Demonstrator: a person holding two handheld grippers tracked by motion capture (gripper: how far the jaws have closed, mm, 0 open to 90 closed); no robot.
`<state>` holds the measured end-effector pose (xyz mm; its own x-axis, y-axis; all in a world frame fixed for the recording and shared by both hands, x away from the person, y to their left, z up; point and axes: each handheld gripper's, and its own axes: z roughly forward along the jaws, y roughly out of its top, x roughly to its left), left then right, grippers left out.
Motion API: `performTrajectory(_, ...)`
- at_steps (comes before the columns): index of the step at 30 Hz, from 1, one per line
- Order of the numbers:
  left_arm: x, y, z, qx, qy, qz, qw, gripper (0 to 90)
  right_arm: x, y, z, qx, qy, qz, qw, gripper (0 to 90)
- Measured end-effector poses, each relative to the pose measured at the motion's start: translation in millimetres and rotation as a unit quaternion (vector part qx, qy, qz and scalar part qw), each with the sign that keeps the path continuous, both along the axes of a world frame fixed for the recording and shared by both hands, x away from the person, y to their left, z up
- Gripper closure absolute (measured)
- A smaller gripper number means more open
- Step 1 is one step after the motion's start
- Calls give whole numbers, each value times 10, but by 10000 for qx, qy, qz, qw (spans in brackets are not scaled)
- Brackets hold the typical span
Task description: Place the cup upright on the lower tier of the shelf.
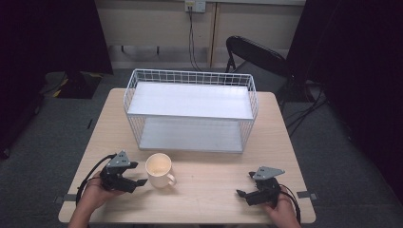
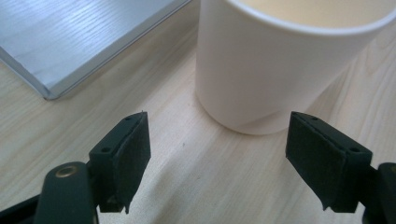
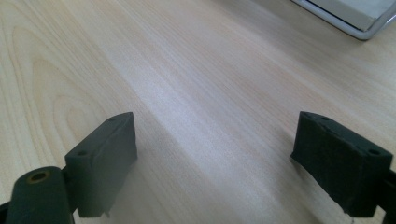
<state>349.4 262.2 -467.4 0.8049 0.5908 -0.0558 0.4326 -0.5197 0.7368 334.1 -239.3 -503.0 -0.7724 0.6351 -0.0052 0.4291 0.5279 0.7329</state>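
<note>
As I read the high view from the left, the left gripper [image 1: 138, 174] sits low over the near-left part of the wooden table [image 1: 209, 190], held in the person's left hand [image 1: 95, 192], its cable looping back toward the table edge. I note its jaws are spread wide with nothing between them; in the left gripper view its black pads [image 2: 133, 154] stand apart over bare wood, just short of the mug's wall.

Next to the right, the cream mug [image 1: 159, 170] stands upright on the table just beside that gripper, apart from it, with its handle turned toward the near right. It stands in front of the white wire shelf rack [image 1: 191, 110], near the lower shelf's front edge. I see the corner of that shelf [image 2: 70, 42] at the upper left of the left gripper view.

Farther right, well apart from the mug, the right gripper [image 1: 245, 185] rests in the right hand [image 1: 283, 209] near the table's front edge. Its jaws are likewise parted and empty, pads [image 3: 105, 158] over plain wood, a rack corner [image 3: 359, 16] at the upper right
</note>
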Motion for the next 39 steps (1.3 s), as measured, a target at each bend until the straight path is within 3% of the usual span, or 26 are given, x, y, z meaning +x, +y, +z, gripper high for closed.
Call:
performTrajectory(12, -6, 44, 192, -216, 67, 99, 9997, 249, 0, 0, 0, -1, 3, -1, 10000, 126)
performTrajectory(24, 4, 34, 337, -339, -212, 112, 9991, 265, 0, 0, 0, -1, 2, -1, 10000, 126)
performTrajectory(30, 23, 27, 391, -510, -184, 127, 9984, 264, -1, 0, 0, -4, 1, -3, 10000, 126)
performTrajectory(39, 62, 37, 466, -539, -177, 196, 9982, 282, -1, 0, 0, -4, -2, -3, 10000, 126)
